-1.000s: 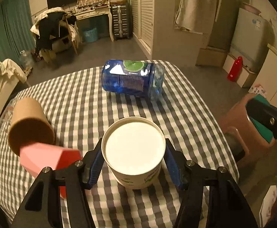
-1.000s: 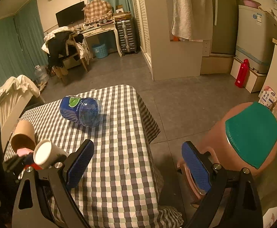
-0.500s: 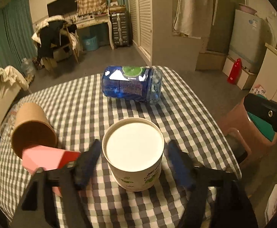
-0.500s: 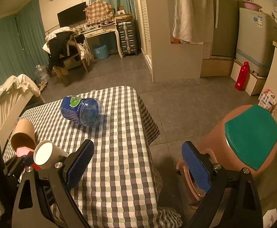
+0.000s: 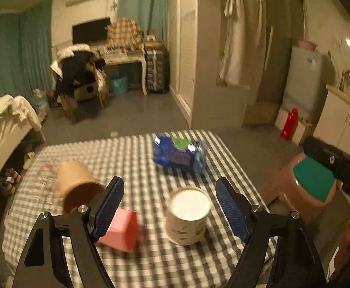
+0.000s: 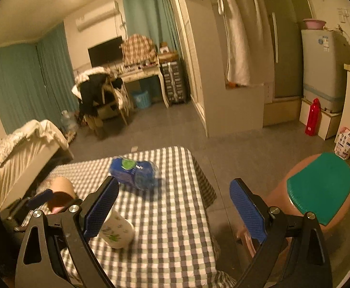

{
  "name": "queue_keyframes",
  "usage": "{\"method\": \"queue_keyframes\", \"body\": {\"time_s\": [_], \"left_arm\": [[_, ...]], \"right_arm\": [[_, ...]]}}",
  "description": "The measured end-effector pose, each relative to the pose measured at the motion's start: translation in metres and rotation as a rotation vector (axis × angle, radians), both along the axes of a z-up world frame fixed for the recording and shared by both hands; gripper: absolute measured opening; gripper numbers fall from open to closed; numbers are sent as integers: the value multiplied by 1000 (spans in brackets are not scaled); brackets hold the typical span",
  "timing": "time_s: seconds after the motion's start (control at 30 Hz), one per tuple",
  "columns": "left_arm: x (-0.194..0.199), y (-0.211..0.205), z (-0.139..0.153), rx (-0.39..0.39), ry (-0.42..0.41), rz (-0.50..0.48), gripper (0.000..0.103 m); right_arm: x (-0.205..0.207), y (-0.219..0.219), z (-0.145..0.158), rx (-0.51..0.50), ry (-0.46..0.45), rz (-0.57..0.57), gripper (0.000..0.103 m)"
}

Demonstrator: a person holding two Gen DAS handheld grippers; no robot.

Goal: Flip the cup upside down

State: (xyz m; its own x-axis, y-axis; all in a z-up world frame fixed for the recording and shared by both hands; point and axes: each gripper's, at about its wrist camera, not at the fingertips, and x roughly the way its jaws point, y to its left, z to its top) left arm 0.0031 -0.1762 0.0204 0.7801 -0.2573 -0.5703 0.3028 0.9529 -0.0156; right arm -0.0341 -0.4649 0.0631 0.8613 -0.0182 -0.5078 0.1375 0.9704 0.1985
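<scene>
A white paper cup (image 5: 188,216) with green leaf print stands upside down on the checked tablecloth (image 5: 136,163), flat base up. It also shows in the right wrist view (image 6: 117,231), partly behind a finger. My left gripper (image 5: 170,208) is open and raised above and behind the cup, touching nothing. My right gripper (image 6: 175,213) is open and empty over the table's right edge.
A brown paper cup (image 5: 77,187) lies on its side at the left, beside a pink box (image 5: 121,230). A blue plastic bottle (image 5: 178,153) lies further back. A pink stool with a green top (image 6: 318,192) stands right of the table.
My left gripper let go of the white cup, opened wide, and pulled back and up. The cup stays upside down on the cloth. The right gripper rose slightly.
</scene>
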Motion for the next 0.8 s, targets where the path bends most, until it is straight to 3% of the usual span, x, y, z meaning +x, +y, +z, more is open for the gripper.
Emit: {"method": "queue_keyframes", "body": {"time_s": [0.27, 0.43, 0.6, 0.8], "left_arm": [[-45, 82, 45, -96, -114, 108, 82], [-72, 117, 61, -129, -173, 159, 82], [-90, 131, 64, -157, -210, 169, 82], [-89, 130, 48, -153, -188, 171, 82]], "right_arm": [[-43, 48, 38, -90, -95, 53, 94], [-62, 77, 42, -117, -107, 108, 94], [-73, 101, 42, -158, -102, 145, 94], [-79, 116, 42, -191, -95, 163, 94]]}}
